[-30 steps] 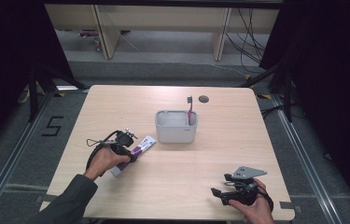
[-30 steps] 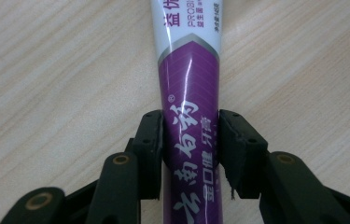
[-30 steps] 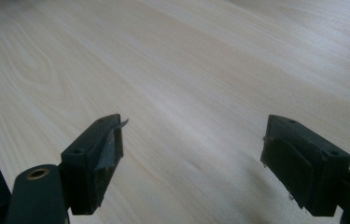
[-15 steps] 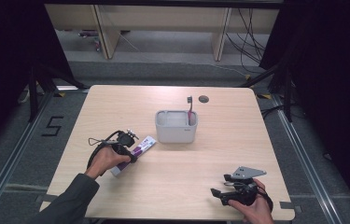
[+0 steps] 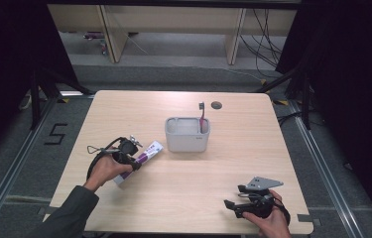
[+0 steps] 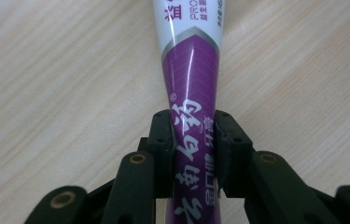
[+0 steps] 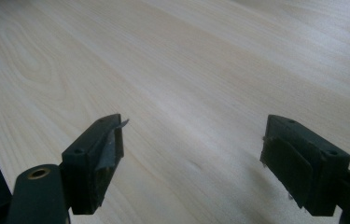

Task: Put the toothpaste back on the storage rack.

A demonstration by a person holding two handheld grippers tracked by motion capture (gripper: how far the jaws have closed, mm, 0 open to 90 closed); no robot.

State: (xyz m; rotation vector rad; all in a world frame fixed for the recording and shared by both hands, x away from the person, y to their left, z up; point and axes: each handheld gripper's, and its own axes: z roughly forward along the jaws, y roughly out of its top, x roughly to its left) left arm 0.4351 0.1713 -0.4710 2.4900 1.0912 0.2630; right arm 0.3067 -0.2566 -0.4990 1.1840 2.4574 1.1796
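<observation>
Pale wooden table (image 5: 183,173), dark surroundings, shelving behind. Left gripper (image 6: 193,140) has just been closing; its pads now press both sides of the purple-and-white toothpaste tube (image 6: 192,70), which lies flat on the wood, left of the grey holder (image 5: 187,135). A toothbrush (image 5: 203,118) stands in the holder's right compartment, apparently pink-handled. Right gripper (image 7: 191,154) sits low at the near right edge, jaws spread wide, nothing between them.
</observation>
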